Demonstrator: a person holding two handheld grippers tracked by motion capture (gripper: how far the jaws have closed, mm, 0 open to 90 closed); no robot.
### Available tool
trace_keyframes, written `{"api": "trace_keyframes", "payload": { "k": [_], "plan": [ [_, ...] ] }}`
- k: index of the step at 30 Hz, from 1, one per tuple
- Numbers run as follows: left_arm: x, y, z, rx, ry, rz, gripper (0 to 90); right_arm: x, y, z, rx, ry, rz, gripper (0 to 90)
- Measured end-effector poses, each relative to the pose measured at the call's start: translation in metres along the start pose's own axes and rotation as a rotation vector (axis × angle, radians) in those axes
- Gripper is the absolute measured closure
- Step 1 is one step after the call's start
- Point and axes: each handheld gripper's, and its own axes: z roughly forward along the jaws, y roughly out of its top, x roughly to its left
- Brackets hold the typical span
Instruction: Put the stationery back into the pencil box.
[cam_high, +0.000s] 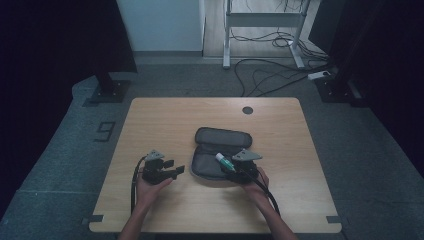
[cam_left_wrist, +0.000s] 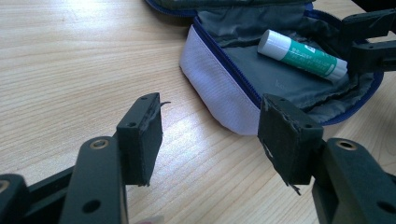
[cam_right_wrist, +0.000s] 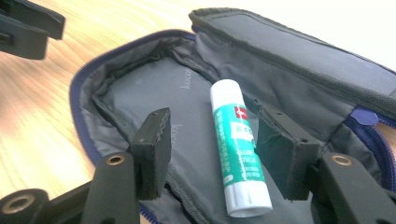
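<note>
The glue stick (cam_right_wrist: 239, 147) lies flat on the grey lining inside the open pencil case (cam_right_wrist: 140, 88), its white cap end pointing toward the case's raised flap and its green-and-white label facing up. It sits between the two black jaws of the right hand-held gripper (cam_right_wrist: 212, 151), which stand apart with a clear gap on the left side; the right jaw is very close to the label (whether it actually touches cannot be made out), so the stick rests on the lining rather than being pinched. In the left gripper view the same glue stick (cam_left_wrist: 303, 55) shows lying in the pencil case (cam_left_wrist: 224, 88), with its white cap toward the middle of the case. The case itself is unzipped, its blue zipper edge running around the rim and its lid folded back, and it lies on the pale wooden surface (cam_high: 165, 120) a little right of centre. The left hand-held gripper (cam_left_wrist: 210, 140) rests just beside the case's near end with its jaws spread wide and nothing between them, over bare wood.
</note>
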Motion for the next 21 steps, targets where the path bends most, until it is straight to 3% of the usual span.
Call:
{"api": "trace_keyframes", "payload": {
  "k": [13, 21],
  "plan": [
    [0.001, 0.000, -0.004, -0.009, 0.003, 0.001, 40.5, -0.003, -0.002, -0.009, -0.017, 0.030, 0.020, 43.7],
    [0.000, 0.000, -0.005, -0.009, 0.004, 0.005, 40.5, -0.011, -0.009, -0.034, -0.061, 0.038, 0.055, 43.4]
  ]
}}
